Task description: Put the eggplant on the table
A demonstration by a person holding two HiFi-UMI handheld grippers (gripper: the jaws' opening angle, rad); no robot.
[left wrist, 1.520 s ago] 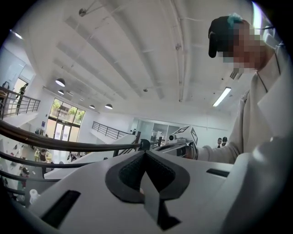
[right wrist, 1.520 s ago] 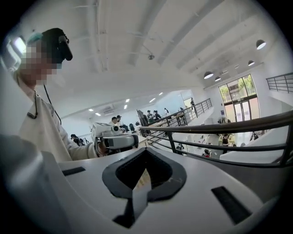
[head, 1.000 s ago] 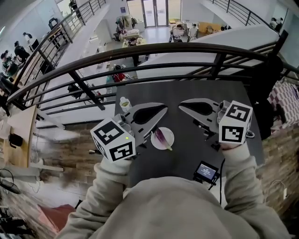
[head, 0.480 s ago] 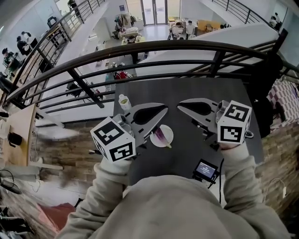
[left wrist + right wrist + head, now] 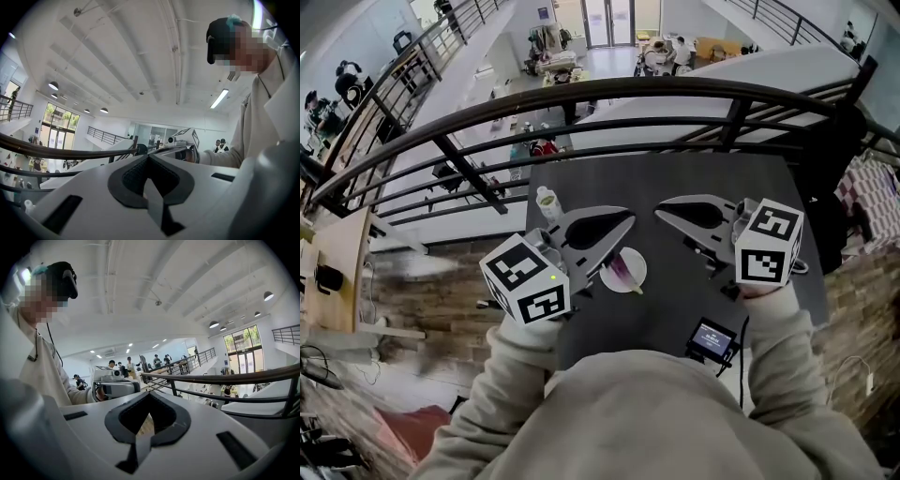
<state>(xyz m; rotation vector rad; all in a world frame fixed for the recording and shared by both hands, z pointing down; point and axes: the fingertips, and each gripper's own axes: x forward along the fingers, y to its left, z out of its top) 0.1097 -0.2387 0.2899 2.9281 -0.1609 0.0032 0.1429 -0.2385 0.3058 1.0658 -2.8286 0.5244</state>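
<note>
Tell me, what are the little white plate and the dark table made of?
Plate: smooth plain white, likely ceramic or plastic; too small to tell which. Table: flat dark grey, matte with no glare, maybe painted wood or laminate.

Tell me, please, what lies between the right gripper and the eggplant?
In the head view, only bare table and the rim of the white plate holding the eggplant separate it from the right gripper; nothing else lies there.
</note>
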